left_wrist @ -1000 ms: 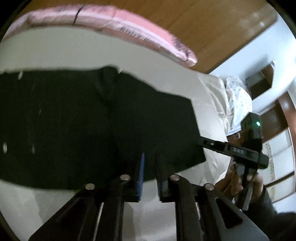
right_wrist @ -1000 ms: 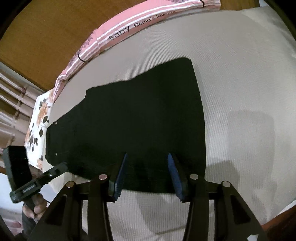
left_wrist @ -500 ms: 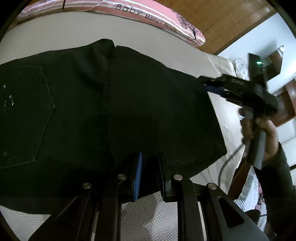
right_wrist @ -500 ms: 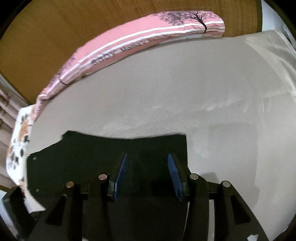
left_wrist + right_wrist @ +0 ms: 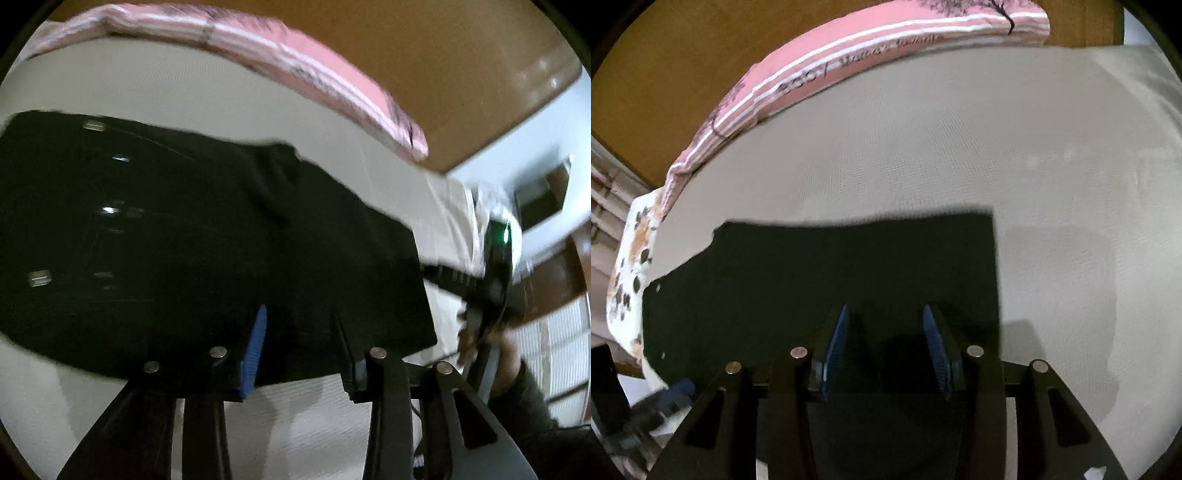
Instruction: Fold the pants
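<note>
Half a second ago the left claw [image 5: 299,341] had its blue-padded fingers nearly together over the hem of the black pants [image 5: 207,243]; now they are spread wide, released, with the cloth lying flat beyond them. The view is also blurred and has pulled back, so more pale bed sheet [image 5: 207,96] shows around the garment. The right claw [image 5: 884,345] has its fingers parted as before, gripping nothing, but more of the pants [image 5: 820,280] now fills its view than half a second ago, with a straight edge running down the right side.

The pants lie spread on the bed (a cream, finely ribbed sheet [image 5: 979,147]). Small pale rivets glint on the fabric in the left view. A pink striped blanket [image 5: 871,51] with dark lettering runs along the far edge of the bed, against a wooden headboard [image 5: 672,70]. A floral pillow [image 5: 631,266] sits at the left in the right view. In the left view the right claw [image 5: 443,275] appears at the right edge, with a green light on it.
</note>
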Tool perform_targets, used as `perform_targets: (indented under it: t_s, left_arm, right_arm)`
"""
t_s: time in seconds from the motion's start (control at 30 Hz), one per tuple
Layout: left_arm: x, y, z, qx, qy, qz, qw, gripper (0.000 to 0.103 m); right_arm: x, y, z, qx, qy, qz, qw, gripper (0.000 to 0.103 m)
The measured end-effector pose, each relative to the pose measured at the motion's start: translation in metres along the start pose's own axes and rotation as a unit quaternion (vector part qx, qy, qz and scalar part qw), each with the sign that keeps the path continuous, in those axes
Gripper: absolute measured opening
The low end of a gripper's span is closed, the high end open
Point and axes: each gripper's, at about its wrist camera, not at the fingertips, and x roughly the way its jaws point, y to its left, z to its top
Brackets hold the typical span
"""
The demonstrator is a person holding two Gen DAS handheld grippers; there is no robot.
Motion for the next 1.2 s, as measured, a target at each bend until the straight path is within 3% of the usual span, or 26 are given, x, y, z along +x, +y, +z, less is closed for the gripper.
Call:
perform_targets:
  t_s: [0.2,0.4,0.57,0.73,0.97,1.2]
  left_arm:
    - [-0.063,0.051,-0.012,-0.073,-0.076,0.025,0.9941,0.042]
    - [-0.095,0.104,-0.033,-0.160,-0.112,0.031,0.9802,0.049]
    - [-0.099,0.139,-0.047,-0.241,-0.140,0.019,0.9603,0.050]
    - [-0.098,0.167,-0.052,-0.294,-0.163,0.007,0.9418,0.052]
    - [-0.090,0.203,-0.060,-0.368,-0.183,-0.033,0.9110,0.055]
    - [-0.083,0.218,-0.046,-0.367,-0.209,-0.043,0.9054,0.055]
  right_arm:
    - [-0.002,0.029,-0.024,-0.019,0.026,0.030,0.999,0.044]
    - [0.005,0.073,-0.037,-0.055,0.048,0.050,0.996,0.055]
    - [0.011,0.113,-0.047,-0.098,0.049,0.049,0.993,0.057]
    - [0.023,0.142,-0.057,-0.095,0.093,0.118,0.984,0.057]
    - [0.022,0.161,-0.061,-0.102,0.090,0.135,0.981,0.057]
    - [0.021,0.162,-0.061,-0.102,0.091,0.136,0.981,0.057]
